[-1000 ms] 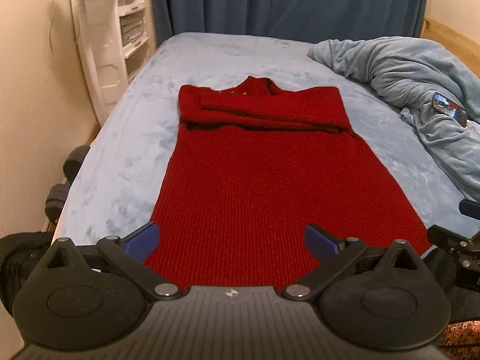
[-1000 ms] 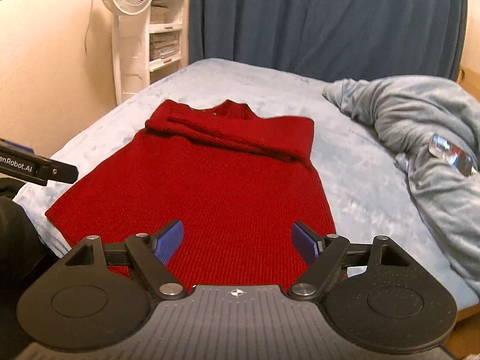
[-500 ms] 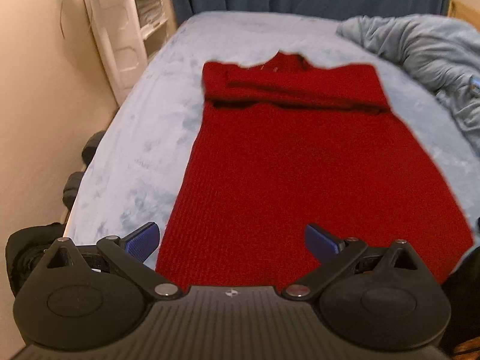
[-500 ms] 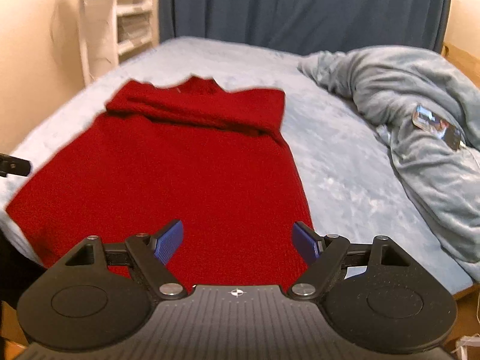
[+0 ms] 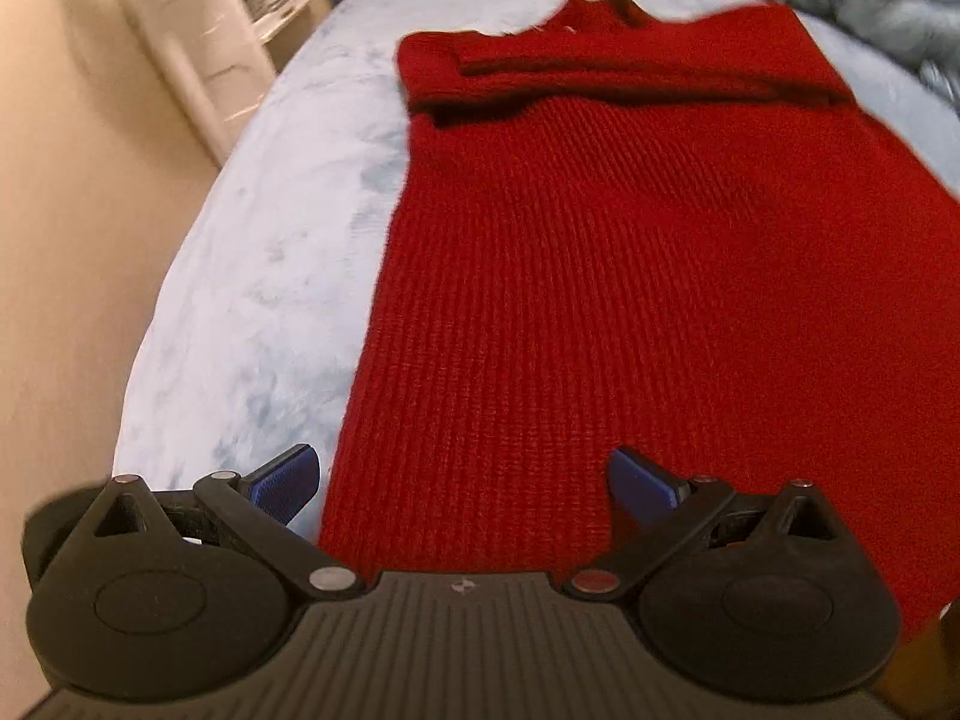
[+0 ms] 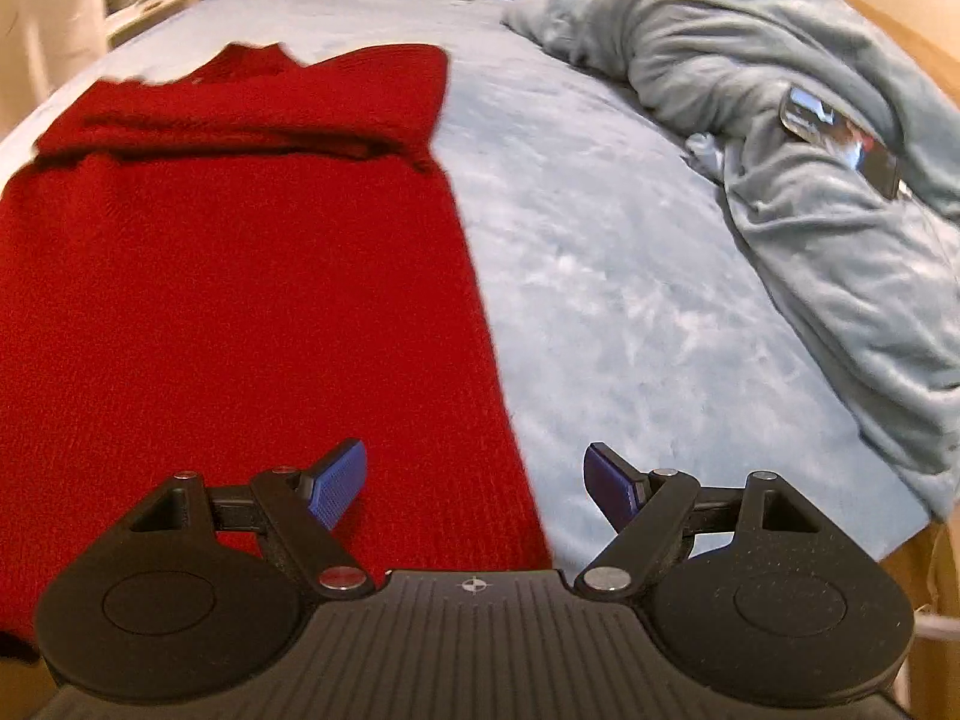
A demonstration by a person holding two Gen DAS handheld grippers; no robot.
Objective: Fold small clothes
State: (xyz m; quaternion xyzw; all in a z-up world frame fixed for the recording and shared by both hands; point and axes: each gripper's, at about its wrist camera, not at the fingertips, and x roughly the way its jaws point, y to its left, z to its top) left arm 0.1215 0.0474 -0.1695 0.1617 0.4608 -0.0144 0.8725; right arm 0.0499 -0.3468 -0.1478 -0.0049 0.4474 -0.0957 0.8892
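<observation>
A red knitted garment (image 5: 630,276) lies flat on the pale blue bed, its sleeves folded across the chest near the collar. My left gripper (image 5: 462,483) is open above the garment's near left corner, blue pads spread wide with nothing between them. In the right wrist view the same red garment (image 6: 228,276) fills the left half. My right gripper (image 6: 477,480) stands open over its near right edge, the hem's side line running between the fingers. Neither gripper touches the cloth as far as I can tell.
A crumpled grey-blue blanket (image 6: 810,180) lies heaped on the bed's right side with a shiny dark object (image 6: 840,141) on it. White shelving (image 5: 240,30) stands by the beige wall (image 5: 78,240) at left. Bare bedsheet (image 6: 630,312) separates garment and blanket.
Both grippers have sunk toward the bed and tipped downward. The left one slid toward the garment's left hem corner, the right one toward its right edge. Both stayed open.
</observation>
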